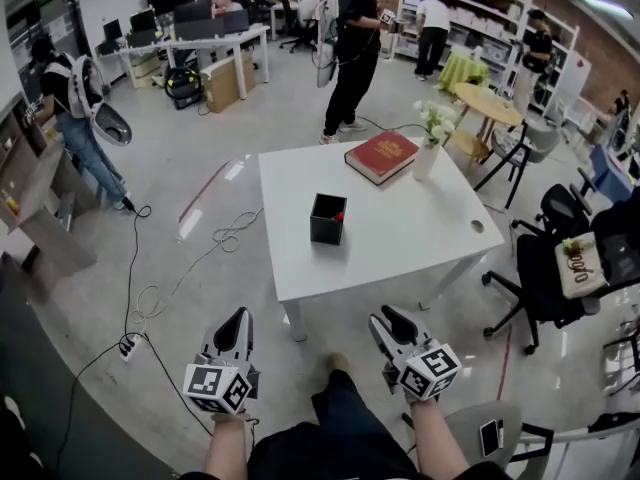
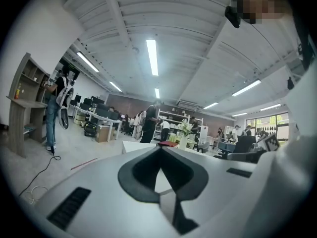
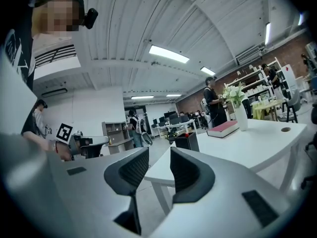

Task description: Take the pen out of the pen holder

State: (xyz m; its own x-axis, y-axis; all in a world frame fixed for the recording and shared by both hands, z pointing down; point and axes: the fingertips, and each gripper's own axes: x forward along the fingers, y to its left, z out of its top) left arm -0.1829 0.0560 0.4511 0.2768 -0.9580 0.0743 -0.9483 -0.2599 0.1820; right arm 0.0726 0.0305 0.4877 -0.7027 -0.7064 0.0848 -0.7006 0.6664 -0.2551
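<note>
Red book (image 1: 381, 156), flower vase (image 1: 426, 160) on white table (image 1: 400, 230).

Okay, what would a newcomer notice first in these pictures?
A white table mid-frame in the head view bears a black pen holder, with a red book and a vase of white flowers at its far edge. Below, the left gripper and right gripper point toward it.

Table (image 1: 400, 243): pen holder (image 1: 327, 219) left of centre, with the pen (image 1: 338, 215) in it. Book (image 1: 381, 156) at 1 o'clock from the holder, by the far edge; vase (image 1: 427, 158) just right of the book. Chair (image 1: 545, 263) at 3 o'clock, beside the table.
</note>
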